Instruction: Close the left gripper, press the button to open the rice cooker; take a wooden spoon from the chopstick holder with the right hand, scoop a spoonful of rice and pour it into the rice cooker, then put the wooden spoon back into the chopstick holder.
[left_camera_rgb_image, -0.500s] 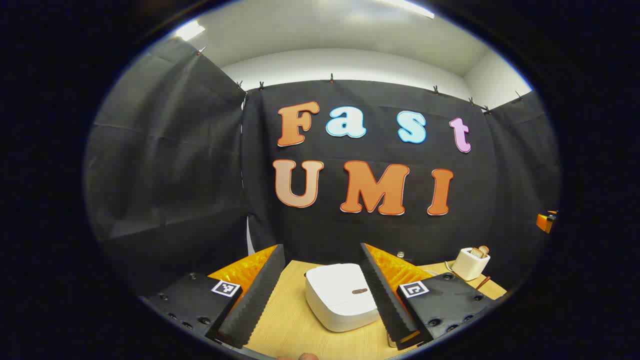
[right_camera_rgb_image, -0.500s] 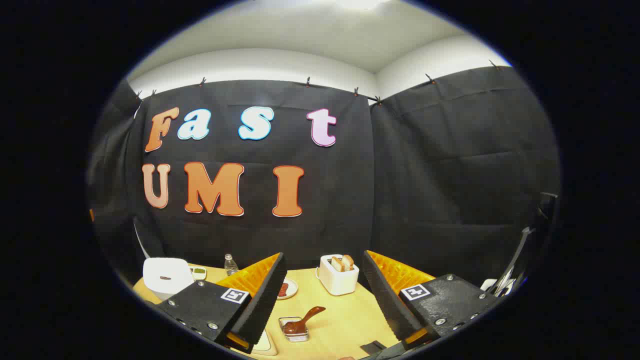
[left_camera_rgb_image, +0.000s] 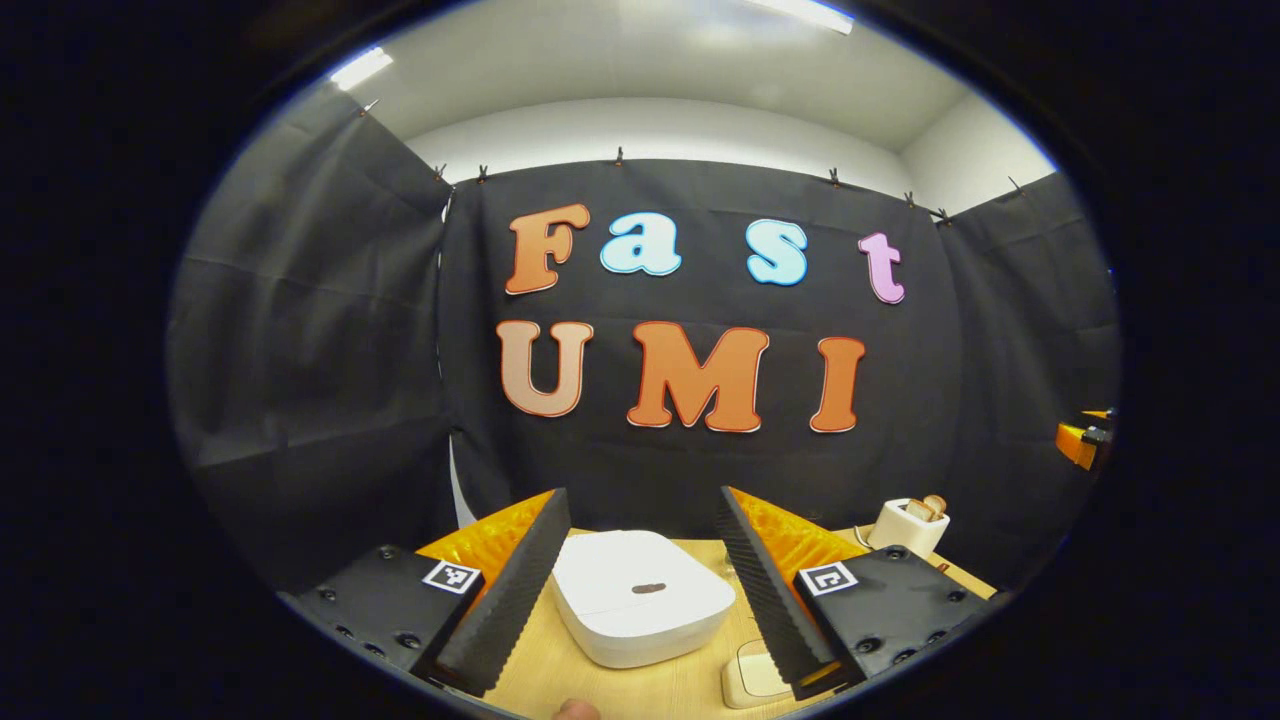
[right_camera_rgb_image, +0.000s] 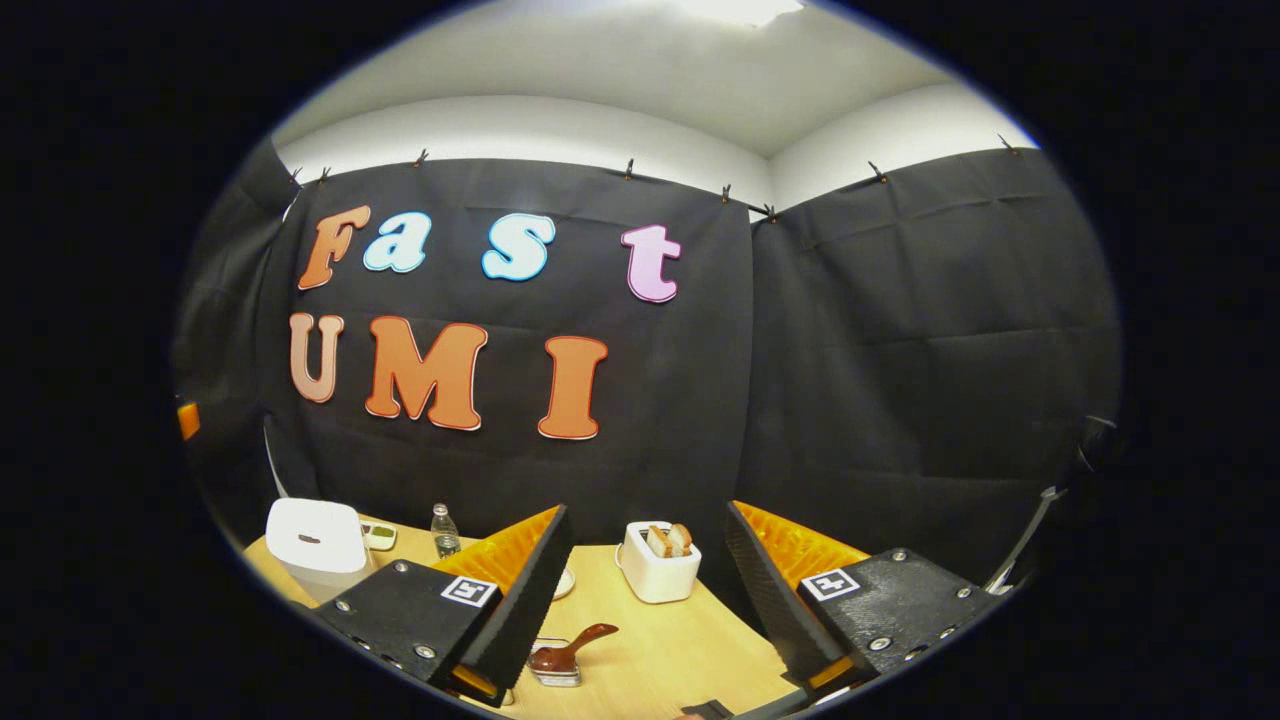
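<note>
- My left hand-held gripper (left_camera_rgb_image: 635, 590) has swung toward the cooker (left_camera_rgb_image: 640, 597) in the last half second: the white box now sits squarely between its fingers rather than off to one side. That lines me up for the button press, I judge, but the fingers stand wide apart and must close first.
- My right hand-held gripper (right_camera_rgb_image: 640, 600) has pulled back a little, its fingers also spread with nothing between them; the spoon (right_camera_rgb_image: 570, 648) now lies lower in its view, bowl down in a small clear holder (right_camera_rgb_image: 556, 670).
- The cooker is smooth, matte, round-cornered plastic, lid down, with a small dark oval button (left_camera_rgb_image: 649, 588) on top.
- The spoon is glossy reddish-brown wood with a curved handle; the desk (left_camera_rgb_image: 640, 690) is pale wood grain.
- A white toaster (right_camera_rgb_image: 657, 562) with bread stands beyond.
</note>
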